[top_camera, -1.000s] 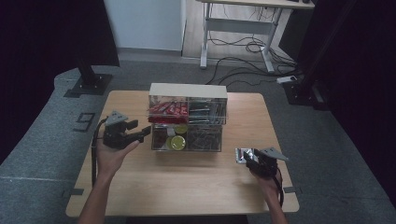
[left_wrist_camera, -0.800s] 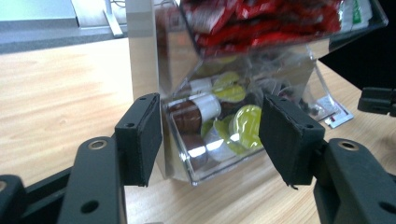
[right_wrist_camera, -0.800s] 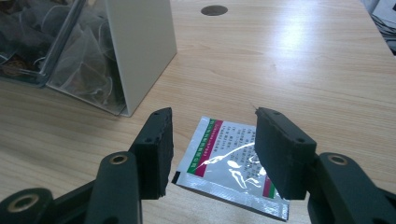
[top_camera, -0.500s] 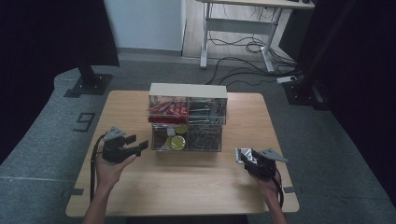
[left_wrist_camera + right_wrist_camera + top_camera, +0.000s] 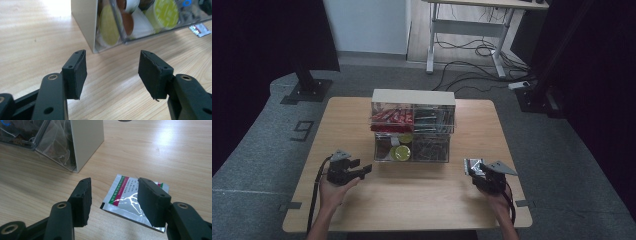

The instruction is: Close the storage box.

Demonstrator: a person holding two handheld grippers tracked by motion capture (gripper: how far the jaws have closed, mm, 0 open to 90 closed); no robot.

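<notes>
A clear two-tier organizer box (image 5: 413, 131) stands mid-table, holding red packets on top and round yellow-lidded capsules (image 5: 165, 13) in its lower left drawer. A silver foil sachet (image 5: 132, 200) with a red and green stripe lies flat on the wood near the box's right corner. My right gripper (image 5: 113, 200) is open just over it, the sachet lying between and under the jaws; the sachet (image 5: 472, 166) sits at that gripper (image 5: 482, 172) in the high view. My left gripper (image 5: 112, 72) is open and empty, low over the table (image 5: 412, 195), facing the box's lower left corner.
A small sachet (image 5: 200, 28) lies on the table beyond the box front in the left gripper view. Tea bags (image 5: 57, 147) fill the box's compartment facing the right gripper. The table's front edge lies close behind both hands.
My left gripper has drawn back from the box toward the table's front left and come lower. The right gripper has stayed by the sachet.
</notes>
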